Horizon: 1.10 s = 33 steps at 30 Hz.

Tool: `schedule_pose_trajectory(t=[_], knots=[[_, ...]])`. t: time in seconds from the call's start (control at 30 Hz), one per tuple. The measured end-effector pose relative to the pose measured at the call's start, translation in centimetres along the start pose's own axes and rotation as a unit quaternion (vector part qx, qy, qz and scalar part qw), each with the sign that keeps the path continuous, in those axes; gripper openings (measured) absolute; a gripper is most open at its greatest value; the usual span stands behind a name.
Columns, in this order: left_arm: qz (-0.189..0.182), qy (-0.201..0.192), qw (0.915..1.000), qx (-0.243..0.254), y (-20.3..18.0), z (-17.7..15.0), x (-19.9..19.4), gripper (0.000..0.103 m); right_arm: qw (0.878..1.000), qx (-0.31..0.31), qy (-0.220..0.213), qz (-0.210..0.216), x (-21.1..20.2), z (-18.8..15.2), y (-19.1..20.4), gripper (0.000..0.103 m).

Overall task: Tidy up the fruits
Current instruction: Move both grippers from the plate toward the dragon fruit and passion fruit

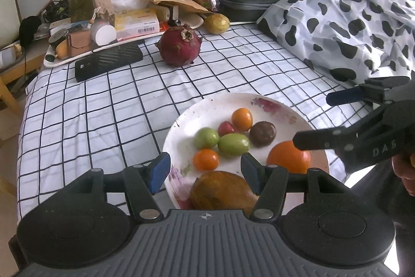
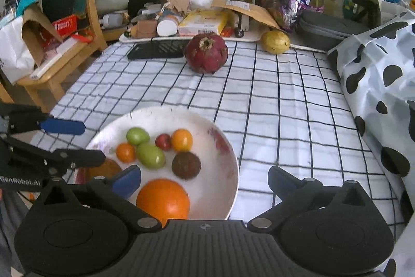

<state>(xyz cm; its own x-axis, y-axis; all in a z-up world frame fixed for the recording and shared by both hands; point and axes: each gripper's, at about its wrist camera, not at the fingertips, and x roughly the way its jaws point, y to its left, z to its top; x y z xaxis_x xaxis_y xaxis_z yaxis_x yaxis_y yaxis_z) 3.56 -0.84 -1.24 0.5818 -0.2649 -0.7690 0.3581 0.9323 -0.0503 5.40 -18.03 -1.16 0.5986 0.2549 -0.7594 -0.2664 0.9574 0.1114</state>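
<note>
Your left tool [image 1: 205, 173] and right tool [image 2: 205, 181] both hang released above the white plate [image 2: 223, 188] of fruit near the surface's front edge. The dragon fruit [image 1: 180, 46] and yellow mango [image 1: 216, 23] lie toward the rear edge.

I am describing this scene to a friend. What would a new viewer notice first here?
First, the white plate near the front of the checked cloth, heaped with small fruits and a big orange. Next, the dark red dragon fruit alone farther back, a yellow fruit behind it. Both open grippers, left and right, hover at the plate.
</note>
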Motion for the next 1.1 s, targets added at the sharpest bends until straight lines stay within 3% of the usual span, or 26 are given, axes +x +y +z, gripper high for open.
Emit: schedule_pose_trajectory(t=[0.33,1.1], knots=[[0.0,0.003,1.0,0.008,-0.3,-0.4,0.2,0.058,1.0,-0.009,0.015,-0.018,0.6,-0.3,0.5,0.103],[0.013,-0.04,0.9989,0.022,0.5,2.8,1.2,0.058,0.997,0.039,-0.014,-0.07,1.4,1.7,-2.4,0.103]])
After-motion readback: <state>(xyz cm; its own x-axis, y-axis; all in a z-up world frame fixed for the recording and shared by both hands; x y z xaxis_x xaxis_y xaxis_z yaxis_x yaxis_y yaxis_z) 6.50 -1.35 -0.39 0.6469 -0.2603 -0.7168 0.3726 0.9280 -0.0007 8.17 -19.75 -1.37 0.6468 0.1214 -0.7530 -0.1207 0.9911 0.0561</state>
